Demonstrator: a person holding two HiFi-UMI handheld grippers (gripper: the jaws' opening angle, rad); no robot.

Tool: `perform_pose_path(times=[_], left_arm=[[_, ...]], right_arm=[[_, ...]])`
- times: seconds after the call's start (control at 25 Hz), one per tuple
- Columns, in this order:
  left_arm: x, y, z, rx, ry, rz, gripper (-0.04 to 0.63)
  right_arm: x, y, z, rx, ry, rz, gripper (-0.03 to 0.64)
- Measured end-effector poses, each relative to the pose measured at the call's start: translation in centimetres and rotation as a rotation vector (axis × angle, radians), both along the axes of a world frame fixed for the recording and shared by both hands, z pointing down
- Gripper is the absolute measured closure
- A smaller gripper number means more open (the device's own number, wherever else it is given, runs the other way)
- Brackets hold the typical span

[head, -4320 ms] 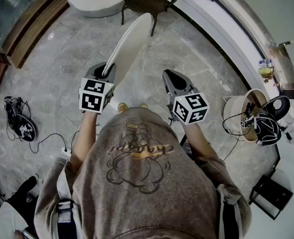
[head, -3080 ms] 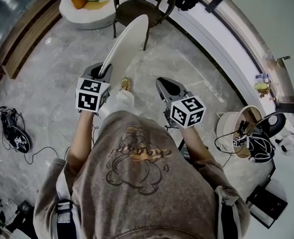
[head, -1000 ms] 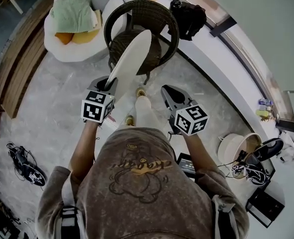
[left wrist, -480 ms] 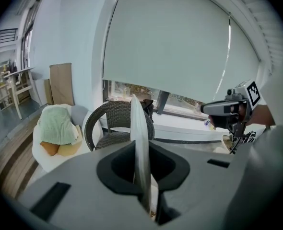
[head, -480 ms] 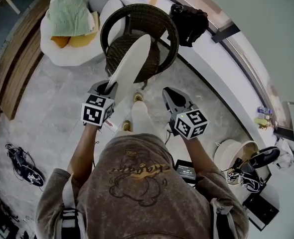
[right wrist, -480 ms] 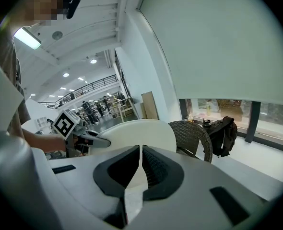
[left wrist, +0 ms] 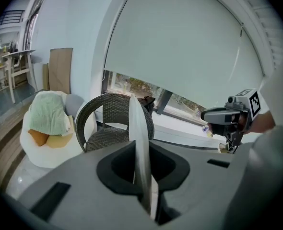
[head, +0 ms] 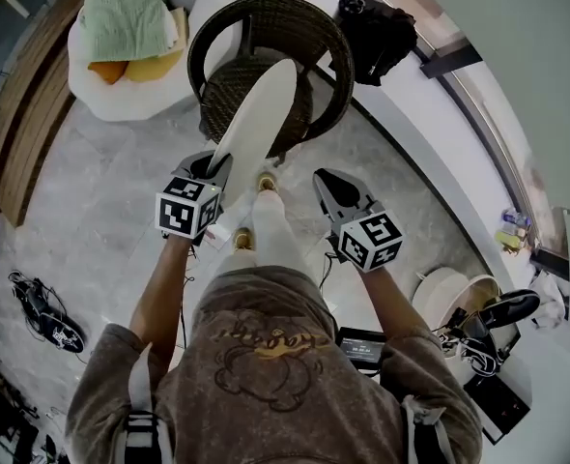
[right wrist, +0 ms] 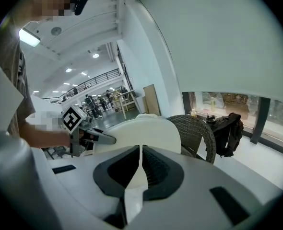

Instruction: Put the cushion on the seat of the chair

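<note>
— Bright enough?
— Yes, even daylight from the window (left wrist: 180, 102), and a ceiling lamp (right wrist: 29, 37) glares in the right gripper view.
— Shadows?
— Soft and faint on the marble floor (head: 101, 191). The cushion (head: 256, 114) looks washed out.
— Sharp?
— Mid-frame, yes. Fisheye bends the edges, the corners go black, and the nearest foreground blurs.

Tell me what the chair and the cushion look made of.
The chair: dark woven wicker or rattan, possibly synthetic, matte; the basket weave shows on back and seat. The cushion: thin off-white pad, smooth and matte, probably fabric or leather-like cover; no texture shows to settle it.
</note>
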State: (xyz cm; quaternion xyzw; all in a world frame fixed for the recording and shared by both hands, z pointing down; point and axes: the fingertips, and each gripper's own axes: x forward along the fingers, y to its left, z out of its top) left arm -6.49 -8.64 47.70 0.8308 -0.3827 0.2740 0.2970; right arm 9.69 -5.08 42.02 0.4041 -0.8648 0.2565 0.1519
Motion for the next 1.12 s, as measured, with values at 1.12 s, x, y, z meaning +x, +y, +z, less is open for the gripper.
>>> perform_pose_path(times=[1.12], left_arm=[[4.0,-5.5,8.6,-0.184,0.205,-0.005,0.557]], right_arm=[[2.9,-5.6,7.6,-0.082,0.01,0.041,0.584]])
